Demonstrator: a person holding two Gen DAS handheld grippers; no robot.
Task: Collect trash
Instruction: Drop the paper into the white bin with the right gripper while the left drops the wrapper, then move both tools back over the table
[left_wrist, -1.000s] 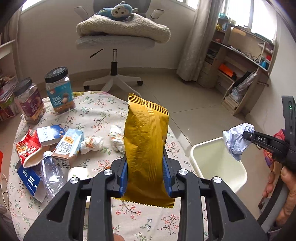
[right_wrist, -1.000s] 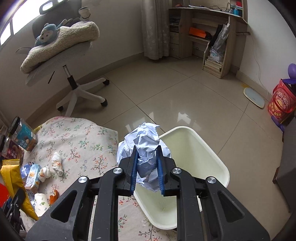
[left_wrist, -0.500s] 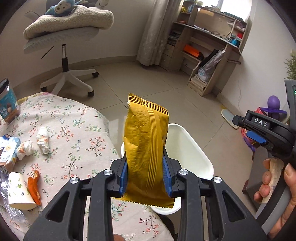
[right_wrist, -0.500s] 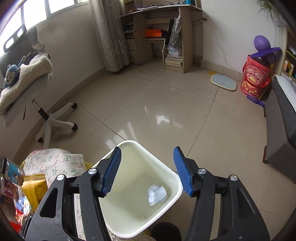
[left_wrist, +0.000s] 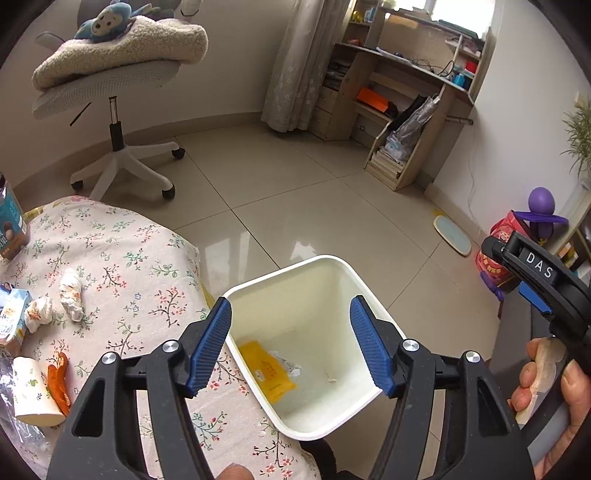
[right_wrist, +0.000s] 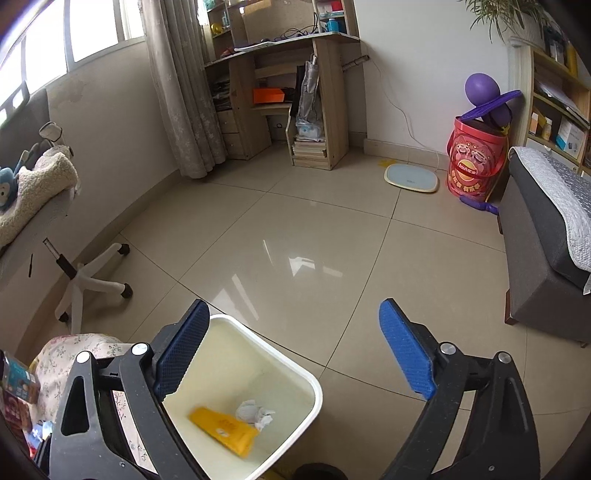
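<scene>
A white trash bin (left_wrist: 343, 265) stands on the floor beside the table (left_wrist: 122, 258). A yellow snack wrapper (left_wrist: 267, 371) and a crumpled paper ball (right_wrist: 254, 412) lie inside it; the bin also shows in the right wrist view (right_wrist: 317, 397). My left gripper (left_wrist: 290, 343) is open and empty above the bin. My right gripper (right_wrist: 293, 363) is open and empty above the bin's far edge. On the table lie crumpled tissues (left_wrist: 72, 293), an orange scrap (left_wrist: 59, 382), a white cup (left_wrist: 33, 391) on its side and a milk carton (left_wrist: 13, 314).
The table has a floral cloth, and a jar (left_wrist: 11, 225) stands at its left edge. A swivel chair (left_wrist: 118, 92) with a blanket and a toy stands behind. A desk with shelves (right_wrist: 295, 96), a red bucket (right_wrist: 474, 158), a scale (right_wrist: 410, 178) and a dark bench (right_wrist: 546, 236) ring the tiled floor.
My left gripper opened and the yellow wrapper fell into the bin. My right gripper had let go of the paper ball a moment earlier and has opened wider and drawn to the right.
</scene>
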